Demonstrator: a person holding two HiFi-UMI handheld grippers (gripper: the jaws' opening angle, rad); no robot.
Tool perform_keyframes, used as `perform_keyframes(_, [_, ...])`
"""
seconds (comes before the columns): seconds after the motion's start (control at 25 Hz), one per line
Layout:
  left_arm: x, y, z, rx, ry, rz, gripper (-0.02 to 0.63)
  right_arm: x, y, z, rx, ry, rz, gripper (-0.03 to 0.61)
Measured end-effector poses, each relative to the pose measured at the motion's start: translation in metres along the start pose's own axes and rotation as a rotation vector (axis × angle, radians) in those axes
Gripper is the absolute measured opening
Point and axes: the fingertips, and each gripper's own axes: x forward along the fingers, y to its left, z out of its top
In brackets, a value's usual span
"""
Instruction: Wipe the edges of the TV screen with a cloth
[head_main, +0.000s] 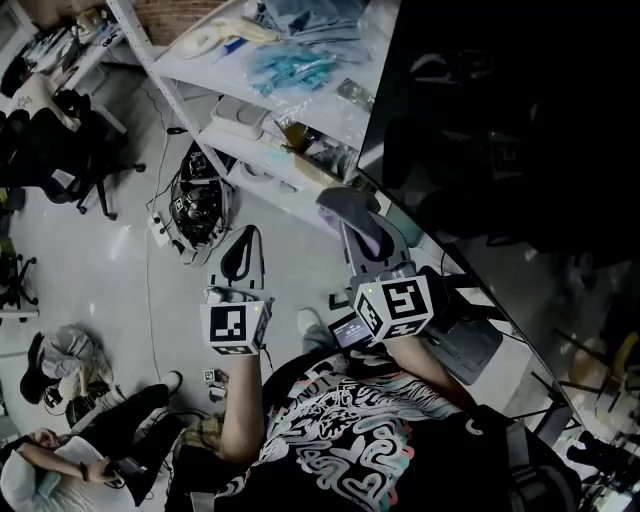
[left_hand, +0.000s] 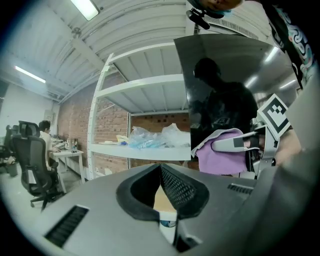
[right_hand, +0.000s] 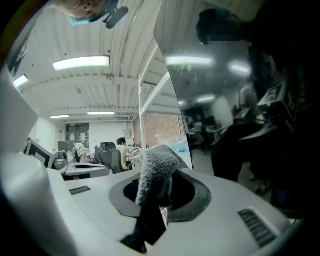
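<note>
Fuzzy cloth (right_hand: 155, 172), glossy TV screen (head_main: 500, 100)

Ceiling strip lights (right_hand: 81, 62) lit the room from above. The dark TV screen (right_hand: 215, 75) carried streaks of glare and mirrored figures. The lower end of the cloth (right_hand: 155, 175) sat in black shadow. The 2 gripper views bent toward black, vignetted edges; the head view looked dim.

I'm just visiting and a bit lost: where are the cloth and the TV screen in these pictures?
cloth (head_main: 350, 206): head view, on its bunched purple top.
TV screen (head_main: 500, 110): head view, on the dark glass.
</note>
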Motion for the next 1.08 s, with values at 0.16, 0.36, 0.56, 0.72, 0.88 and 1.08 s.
perform_keyframes(0.16, [-0.017, -0.024, 0.004, 0.021, -0.022, -0.004, 0.018, -0.03, -0.005, 0.002, -0.012, -0.022, -0.009, 0.091])
perform_keyframes(0.36, [-0.039, -0.046, 0.008, 0.032, -0.04, 0.007, 0.02, -0.063, -0.009, 0.0, -0.002, -0.039, -0.016, 0.091])
perform_keyframes(0.56, [-0.054, -0.067, 0.011, 0.023, -0.049, 0.005, 0.019, -0.088, -0.009, -0.007, 0.017, -0.033, -0.02, 0.091])
perform_keyframes(0.72, [-0.065, -0.081, 0.012, 0.032, -0.052, 0.002, 0.018, -0.103, -0.009, -0.007, 0.014, -0.039, -0.016, 0.091])
perform_keyframes(0.88, [-0.07, -0.09, 0.014, 0.033, -0.054, 0.003, 0.018, -0.114, -0.012, -0.004, 0.013, -0.044, -0.015, 0.091])
perform_keyframes(1.08, [-0.075, -0.103, 0.018, 0.047, -0.067, 0.0, 0.018, -0.127, -0.014, -0.004, 0.012, -0.051, -0.014, 0.091])
